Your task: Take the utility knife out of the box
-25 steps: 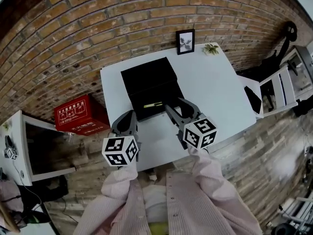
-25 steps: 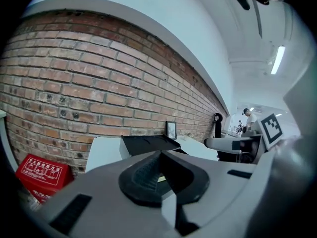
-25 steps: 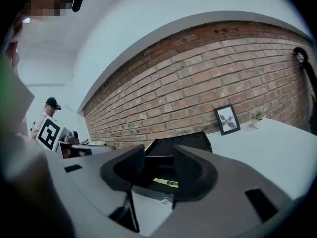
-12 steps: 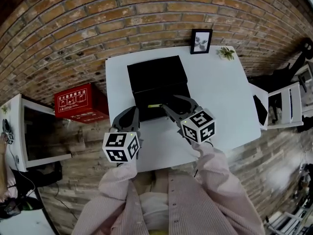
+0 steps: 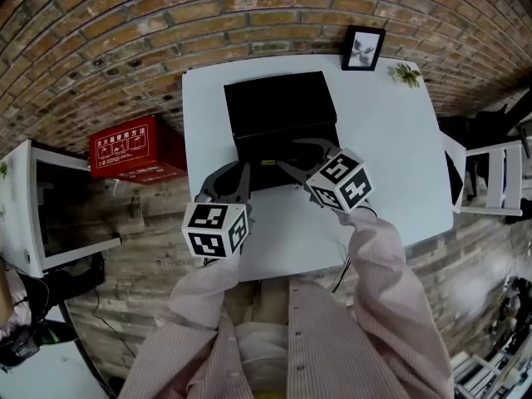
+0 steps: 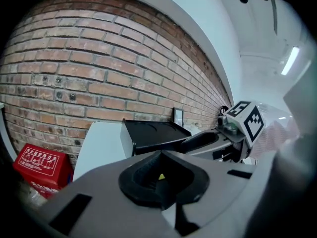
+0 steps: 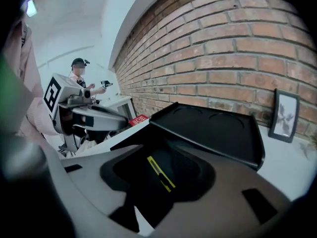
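An open black box [image 5: 249, 150] stands on the white table [image 5: 382, 140], its lid [image 5: 278, 102] folded back toward the brick wall. Inside lies the yellow-and-black utility knife [image 5: 268, 162], which also shows in the right gripper view [image 7: 154, 165]. My right gripper [image 5: 293, 155] hangs open over the box's front part, just right of the knife, with nothing between its jaws. My left gripper [image 5: 230, 183] is open and empty at the box's front left corner, outside the box. In the left gripper view the box [image 6: 153, 135] is ahead, with the right gripper [image 6: 213, 140] beside it.
A framed picture [image 5: 363, 48] and a small plant [image 5: 407, 75] stand at the table's far right. A red box [image 5: 129, 152] lies on the floor to the left, near a white cabinet [image 5: 41, 206]. A white chair [image 5: 490, 177] is to the right. A person [image 7: 79, 76] stands in the background.
My right gripper has moved forward from the box's front edge to over its inside, near the knife. The left gripper has come a little closer to the box. The head view has shifted.
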The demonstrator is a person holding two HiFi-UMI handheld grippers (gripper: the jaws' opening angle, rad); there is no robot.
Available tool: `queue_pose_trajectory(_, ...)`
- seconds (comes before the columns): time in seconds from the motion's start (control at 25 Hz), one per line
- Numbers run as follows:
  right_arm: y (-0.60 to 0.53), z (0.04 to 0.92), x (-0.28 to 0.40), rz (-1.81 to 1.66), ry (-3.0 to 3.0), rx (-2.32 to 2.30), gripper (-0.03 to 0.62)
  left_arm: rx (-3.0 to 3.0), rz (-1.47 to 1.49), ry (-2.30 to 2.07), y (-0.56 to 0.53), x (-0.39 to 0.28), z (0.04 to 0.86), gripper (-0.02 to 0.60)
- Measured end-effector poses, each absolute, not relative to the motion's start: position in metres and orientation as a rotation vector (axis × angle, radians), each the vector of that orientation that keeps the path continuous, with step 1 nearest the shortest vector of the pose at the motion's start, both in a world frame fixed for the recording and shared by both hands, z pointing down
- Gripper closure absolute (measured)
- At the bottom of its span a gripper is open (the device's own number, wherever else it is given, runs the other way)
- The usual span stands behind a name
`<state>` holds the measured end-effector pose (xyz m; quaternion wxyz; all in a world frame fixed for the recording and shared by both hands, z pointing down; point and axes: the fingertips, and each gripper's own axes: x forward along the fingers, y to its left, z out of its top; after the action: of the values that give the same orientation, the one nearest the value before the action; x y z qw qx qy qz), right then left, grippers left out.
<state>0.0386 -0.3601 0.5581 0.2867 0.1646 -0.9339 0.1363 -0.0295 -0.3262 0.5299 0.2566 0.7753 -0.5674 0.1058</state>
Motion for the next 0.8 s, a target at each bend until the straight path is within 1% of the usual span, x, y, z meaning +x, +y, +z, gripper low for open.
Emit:
queue_pose_trajectory(0.4,-0.348,0.599,0.024,0.262,-2.278,0.135,0.422,2.102,0.294,-1.516,-0.333,-0.029,0.539,0.589)
queue_pose_trajectory(0.8,-0.342,0.624,0.028,0.115,-2.093,-0.004,0.424,2.091,0.295,-1.508,-0.337,-0.03,0.543,0.589)
